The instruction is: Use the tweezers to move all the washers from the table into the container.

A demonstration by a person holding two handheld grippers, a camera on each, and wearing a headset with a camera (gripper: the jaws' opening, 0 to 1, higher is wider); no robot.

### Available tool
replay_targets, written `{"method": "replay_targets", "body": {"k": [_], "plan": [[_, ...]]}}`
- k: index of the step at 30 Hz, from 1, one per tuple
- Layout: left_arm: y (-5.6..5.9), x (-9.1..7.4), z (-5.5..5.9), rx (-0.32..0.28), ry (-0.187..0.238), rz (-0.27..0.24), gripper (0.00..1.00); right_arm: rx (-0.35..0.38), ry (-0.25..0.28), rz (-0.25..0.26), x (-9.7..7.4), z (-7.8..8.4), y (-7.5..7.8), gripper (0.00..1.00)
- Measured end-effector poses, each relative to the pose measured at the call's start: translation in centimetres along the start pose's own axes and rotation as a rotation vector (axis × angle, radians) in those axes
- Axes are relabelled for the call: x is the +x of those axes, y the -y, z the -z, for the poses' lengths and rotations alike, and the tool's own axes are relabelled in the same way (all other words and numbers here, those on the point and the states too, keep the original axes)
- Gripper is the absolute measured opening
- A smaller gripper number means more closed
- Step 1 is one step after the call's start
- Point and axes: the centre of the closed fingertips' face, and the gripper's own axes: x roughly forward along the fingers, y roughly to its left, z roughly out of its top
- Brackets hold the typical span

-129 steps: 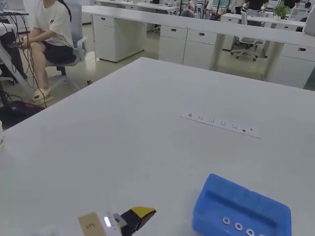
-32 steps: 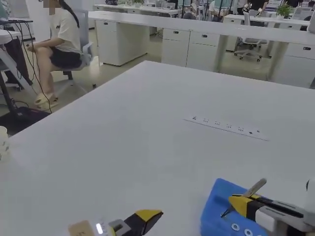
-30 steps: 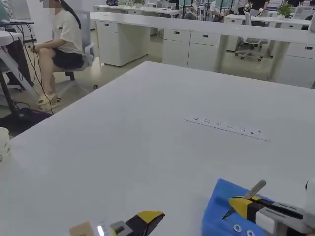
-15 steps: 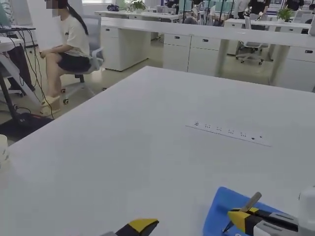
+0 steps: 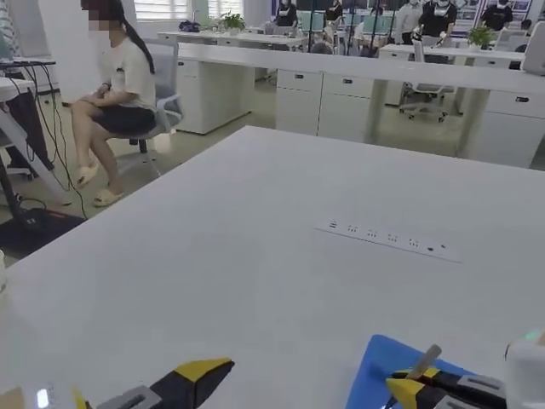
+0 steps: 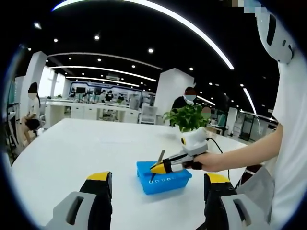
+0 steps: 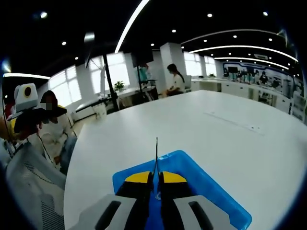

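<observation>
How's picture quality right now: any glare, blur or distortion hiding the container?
Head view: even, soft light, no glare, but the container is cropped by the bottom edge. Left gripper view: fisheye bends the ceiling light strips into arcs; container sharp. Right gripper view: dim ceiling, tweezers crisp.

One counter, one blue container, one pair of tweezers and one socket strip are counted; a short row of washers is seen, too small to be numbered.
</observation>
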Motion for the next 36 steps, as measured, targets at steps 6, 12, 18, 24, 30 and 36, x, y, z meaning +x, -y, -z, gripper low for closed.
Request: {"method": "replay_targets", "body": {"k": [6, 12, 18, 24, 30, 36], "plan": [[0.6, 0.0, -0.4, 0.017, -0.017, 0.037, 0.79, -0.025, 0.034, 0.007, -1.3, -1.3, -0.6, 0.04], [1.4, 0.1, -0.5, 0.019, -0.026, 0.077, 0.77, -0.065, 0.068, 0.003, -3.7, -2.8, -2.2, 0.04], [2.6, 0.6, 0.0, 0.066, -0.081, 0.142, 0.74, -0.107, 0.077, -0.014, -5.9, -3.3, -4.4, 0.04], [3.8, 0.9, 0.8, 0.103, -0.133, 0.214, 0.65, -0.105, 0.075, -0.050, -7.4, -2.8, -6.7, 0.04], [5.1, 1.5, 1.3, 0.124, -0.166, 0.285, 0.59, -0.129, 0.014, -0.101, -8.4, -0.8, -8.9, 0.04], [7.0, 2.0, 2.5, 0.178, -0.233, 0.405, 0.43, -0.171, -0.075, -0.161, -9.5, 1.7, -11.2, 0.04]]}}
